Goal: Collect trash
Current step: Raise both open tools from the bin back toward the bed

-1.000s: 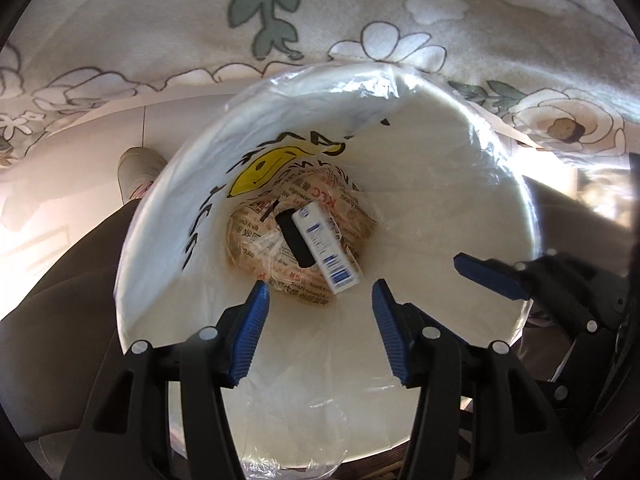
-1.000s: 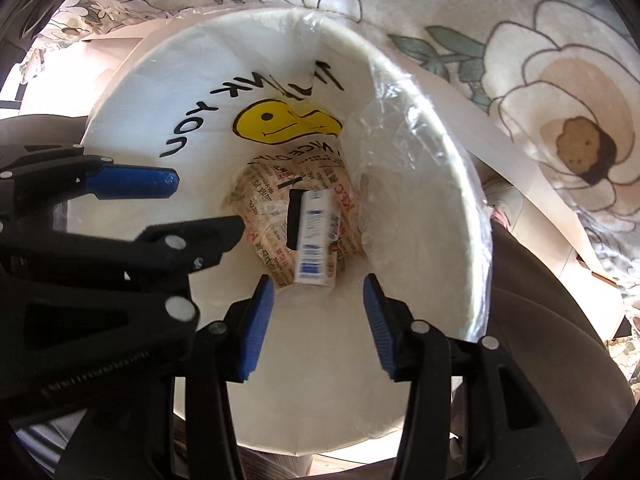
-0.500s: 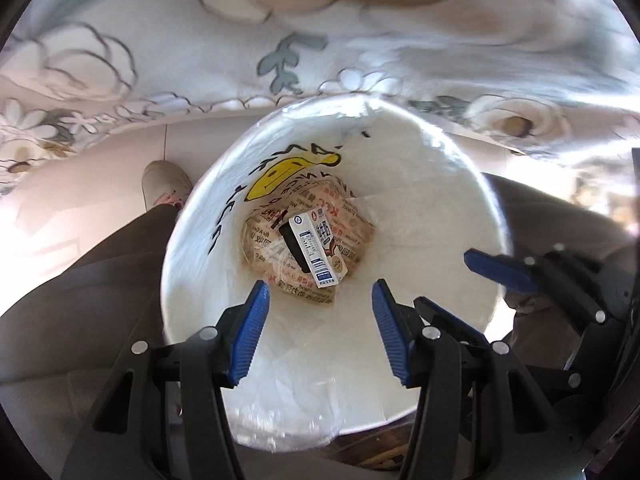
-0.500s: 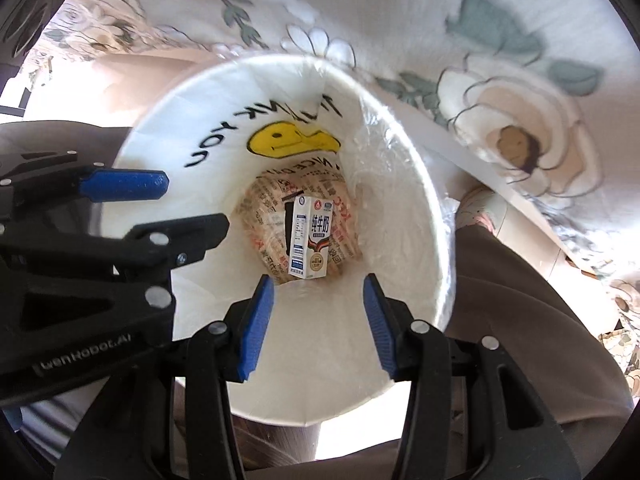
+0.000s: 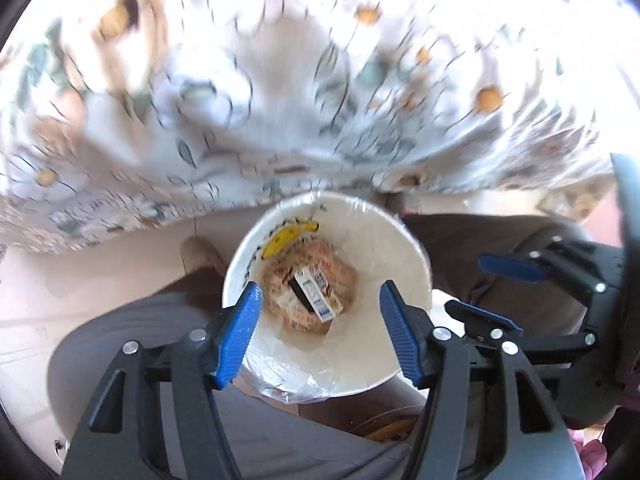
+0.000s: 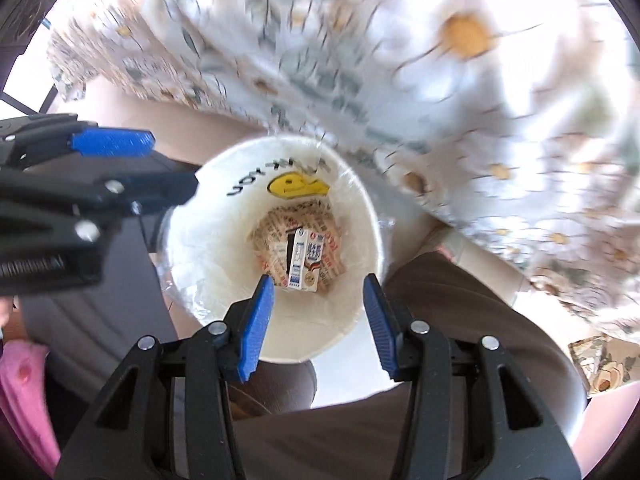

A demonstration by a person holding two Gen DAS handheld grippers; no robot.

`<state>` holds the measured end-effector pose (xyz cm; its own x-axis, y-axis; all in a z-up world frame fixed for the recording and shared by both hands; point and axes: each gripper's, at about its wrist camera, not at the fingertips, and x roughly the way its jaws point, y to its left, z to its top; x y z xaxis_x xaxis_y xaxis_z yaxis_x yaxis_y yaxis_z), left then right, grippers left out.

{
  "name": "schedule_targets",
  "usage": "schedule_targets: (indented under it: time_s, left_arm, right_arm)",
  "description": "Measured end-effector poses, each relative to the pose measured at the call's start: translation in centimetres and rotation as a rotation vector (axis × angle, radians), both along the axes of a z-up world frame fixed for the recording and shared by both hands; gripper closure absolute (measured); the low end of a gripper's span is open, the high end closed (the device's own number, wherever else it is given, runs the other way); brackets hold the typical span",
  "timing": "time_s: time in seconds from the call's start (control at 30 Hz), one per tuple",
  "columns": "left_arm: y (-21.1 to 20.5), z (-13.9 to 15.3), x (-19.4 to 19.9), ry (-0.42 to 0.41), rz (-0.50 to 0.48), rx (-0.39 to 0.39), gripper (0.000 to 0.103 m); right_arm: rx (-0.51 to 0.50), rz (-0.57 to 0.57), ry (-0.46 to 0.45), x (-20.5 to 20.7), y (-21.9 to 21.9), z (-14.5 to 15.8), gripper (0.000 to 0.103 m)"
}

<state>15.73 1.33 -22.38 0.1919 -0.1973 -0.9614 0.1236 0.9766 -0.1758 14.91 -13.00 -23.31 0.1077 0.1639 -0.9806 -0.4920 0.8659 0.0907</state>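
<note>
Carton in bin, both grippers above

Milk carton (image 6: pixel 305 261) lies on printed wrappers (image 6: pixel 332 258) at the bottom of the bin (image 6: pixel 192 240). Left gripper (image 5: pixel 320 334) jaws opening, empty. Right gripper (image 6: pixel 318 330) jaws apart, empty; carton well below both.

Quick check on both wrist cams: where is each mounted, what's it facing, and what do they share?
Left wrist: on the left claw, facing down into the white bin; its opening, empty jaws, the person's trousered legs and the right claw show.
Right wrist: on the right claw, facing down likewise; left claw at left edge.
Shared: bin, milk carton, floral cloth.
</note>
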Motion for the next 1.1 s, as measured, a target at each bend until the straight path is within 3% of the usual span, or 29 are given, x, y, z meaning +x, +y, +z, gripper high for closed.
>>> schedule_targets:
  time_s: [0.2,0.4,0.67,0.93,1.1]
  left_arm:
    - [0.1,5.0,-0.8,-0.093,-0.017,-0.015,0.037]
    - [0.3,11.2,-0.9,-0.232,-0.007,0.000,0.022]
    - [0.6,19.6,0.5,-0.407,0.038,-0.008,0.016]
    - [0.7,25.1,3.6,-0.548,0.058,-0.005,0.012]
    - [0.4,26.8,6.7,-0.585,0.070,-0.012,0.012]
  right_arm:
    - [0.051,-0.040,-0.088,-1.5,-2.6,5.1,0.054]
    - [0.101,-0.100,-0.219,-1.5,-5.7,11.8,0.044]
    - [0.165,-0.148,-0.425,-0.3,-8.4,20.7,0.037]
    - [0.214,-0.175,-0.601,1.9,-10.0,27.8,0.033]
    - [0.248,-0.165,-0.673,4.2,-9.9,30.7,0.032]
